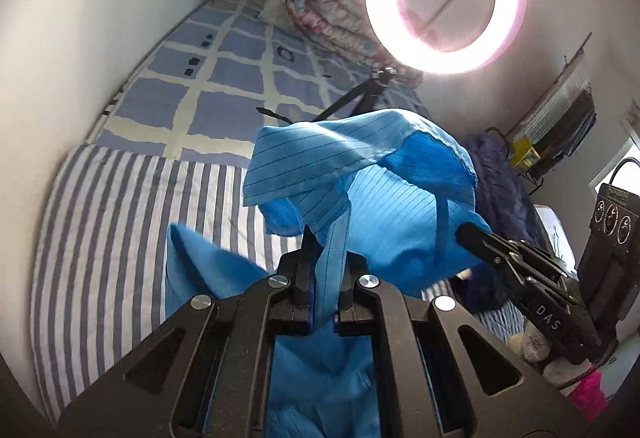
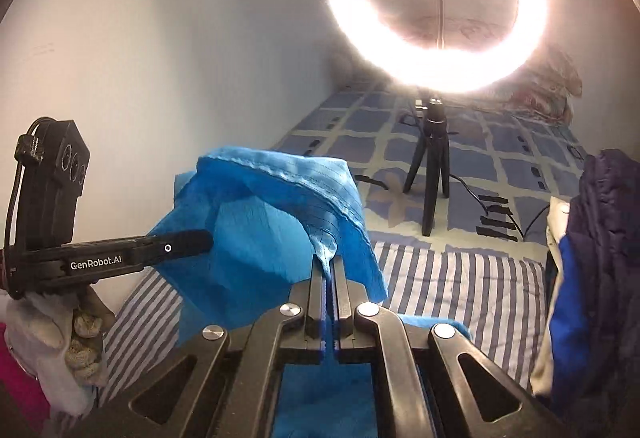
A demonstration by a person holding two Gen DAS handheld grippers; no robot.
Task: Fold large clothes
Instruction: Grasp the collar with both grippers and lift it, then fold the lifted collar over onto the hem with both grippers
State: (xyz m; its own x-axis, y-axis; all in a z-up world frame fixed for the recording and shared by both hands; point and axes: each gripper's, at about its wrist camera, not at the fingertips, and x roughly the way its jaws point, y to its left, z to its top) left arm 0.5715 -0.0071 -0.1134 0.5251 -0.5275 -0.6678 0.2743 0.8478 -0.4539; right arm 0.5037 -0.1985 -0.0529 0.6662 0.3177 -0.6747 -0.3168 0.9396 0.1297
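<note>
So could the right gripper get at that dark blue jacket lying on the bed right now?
Probably not yet: the right gripper is shut on the blue garment, as is the left gripper. The dark blue jacket lies unobstructed to its right.

Words on the black left gripper (image 2: 188,240), seen from the right wrist: "GenRobot.AI" in white letters along its side.
Letters on the black right gripper (image 1: 472,234), seen from the left wrist: "DAS" in white on its body.
</note>
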